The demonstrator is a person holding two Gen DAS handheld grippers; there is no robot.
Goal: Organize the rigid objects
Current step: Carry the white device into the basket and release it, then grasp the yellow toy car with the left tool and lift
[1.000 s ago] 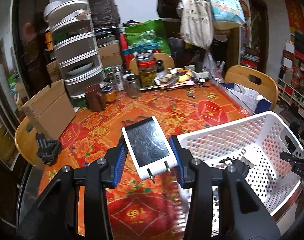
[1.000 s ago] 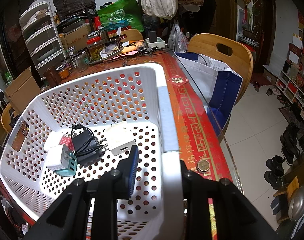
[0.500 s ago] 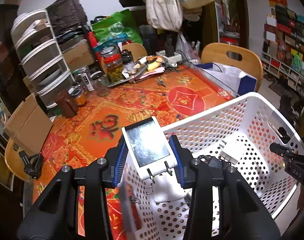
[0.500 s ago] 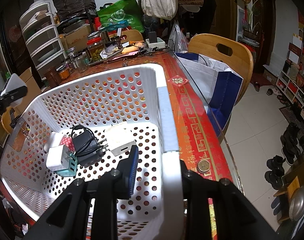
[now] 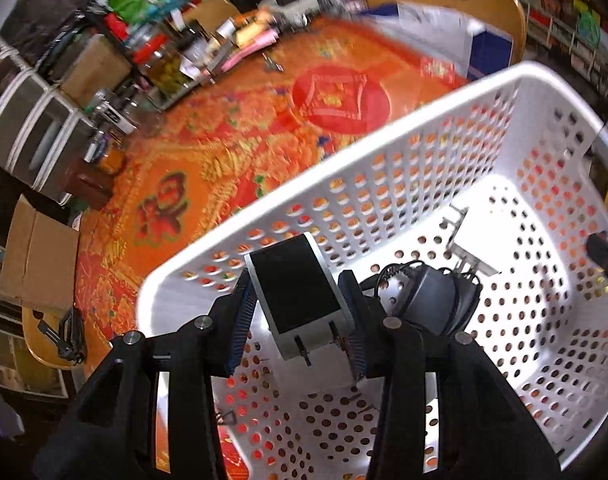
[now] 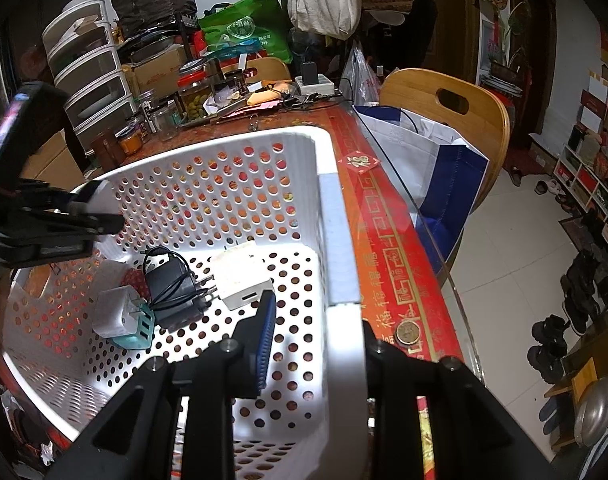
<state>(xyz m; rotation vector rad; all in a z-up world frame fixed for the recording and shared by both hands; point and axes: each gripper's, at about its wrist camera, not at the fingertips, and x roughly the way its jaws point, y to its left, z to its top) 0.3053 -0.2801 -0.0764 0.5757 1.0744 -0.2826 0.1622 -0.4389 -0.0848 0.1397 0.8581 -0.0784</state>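
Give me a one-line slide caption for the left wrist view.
Left gripper carries a white plug-in charger with a black face over the white perforated plastic basket.

I'm looking over a table point(image 6: 387, 240) with a red and orange patterned cloth under glass. A wooden chair point(image 6: 455, 116) stands at its right side with a white and blue bag point(image 6: 443, 160) on it. At the far end sit jars point(image 6: 194, 94), a green bag point(image 6: 248, 26) and stacked plastic drawers point(image 6: 84, 76). The floor point(image 6: 515, 240) is pale tile, with dark shoes point(image 6: 551, 344) along the right and shelves point(image 6: 595, 168) against the wall. A cardboard box point(image 5: 40, 252) stands at the left.
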